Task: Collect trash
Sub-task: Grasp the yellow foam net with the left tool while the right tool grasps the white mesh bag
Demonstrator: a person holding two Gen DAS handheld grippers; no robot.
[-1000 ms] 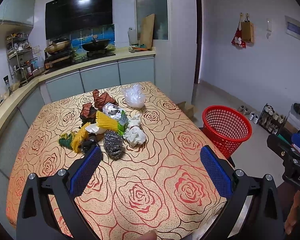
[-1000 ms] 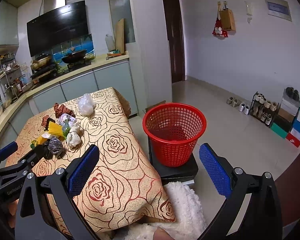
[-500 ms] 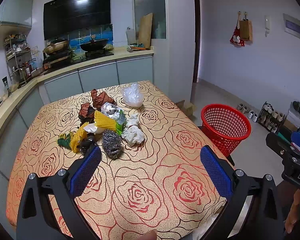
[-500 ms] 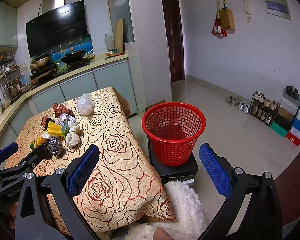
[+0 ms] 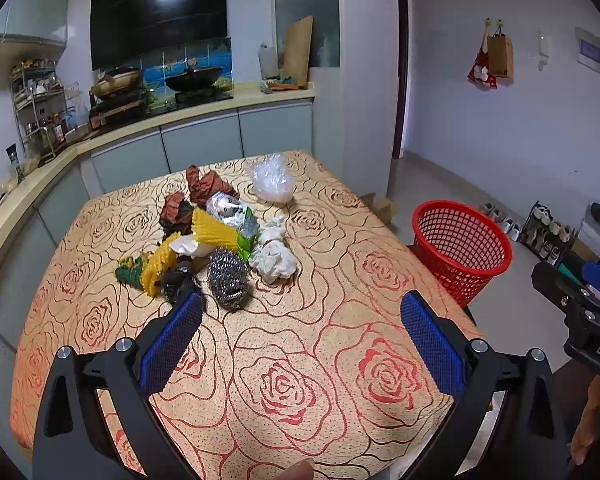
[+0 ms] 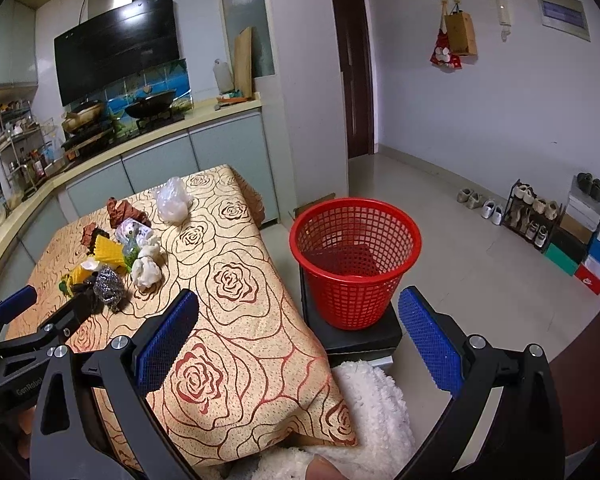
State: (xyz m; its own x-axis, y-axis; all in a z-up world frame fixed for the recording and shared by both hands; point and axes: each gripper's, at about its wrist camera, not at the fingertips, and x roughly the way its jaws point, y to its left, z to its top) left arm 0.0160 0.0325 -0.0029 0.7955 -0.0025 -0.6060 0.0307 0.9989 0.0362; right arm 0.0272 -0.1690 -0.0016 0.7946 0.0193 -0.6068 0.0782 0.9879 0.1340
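Both claws – the left claw point(image 5: 300, 320) and right claw point(image 6: 298, 316) – are spread wide and empty, with the trash pile point(image 5: 216, 236) just ahead of the left one, ready to grab.

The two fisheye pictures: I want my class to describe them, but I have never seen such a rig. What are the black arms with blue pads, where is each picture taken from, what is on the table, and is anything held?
No robot here: a person holds a hand tool in each hand, each with two fingers faced in blue pads. A camera on each tool looks forward along its fingers.

The left view looks through the left tool at the table. The right view looks through the right tool toward the red basket, which stands on a dark box on the floor beside the table.

On the flowered cloth lies a pile of trash: a steel scourer, crumpled paper, yellow foam net, brown scraps and a clear bag.

Both tools are open and hold nothing. The basket looks empty.
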